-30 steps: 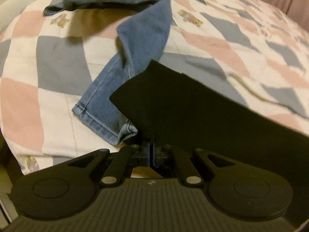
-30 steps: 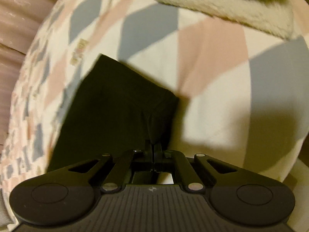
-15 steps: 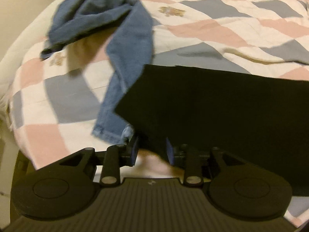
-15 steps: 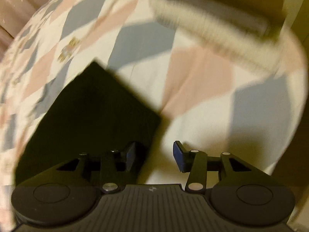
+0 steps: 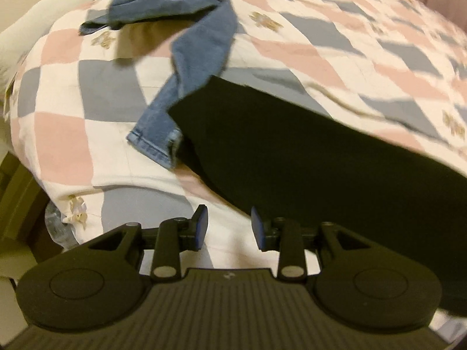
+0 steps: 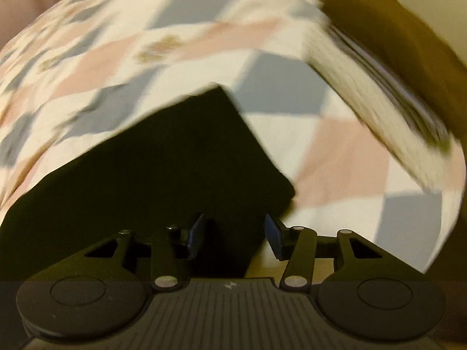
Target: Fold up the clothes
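Left wrist view: your left gripper, clamped on the black cloth a second ago, now gapes empty just off its edge. The cloth lies flat on the quilt, overlapping the jeans. Your right gripper has spread too, over the cloth's corner.

I see a bed under a pink, grey and cream checked quilt; a flat black garment and crumpled blue denim jeans lie on it, overlapping.

A home bedroom: bed with pink, grey and cream checked quilt, jeans strewn at 11 o'clock, fleecy blanket at 2 o'clock.
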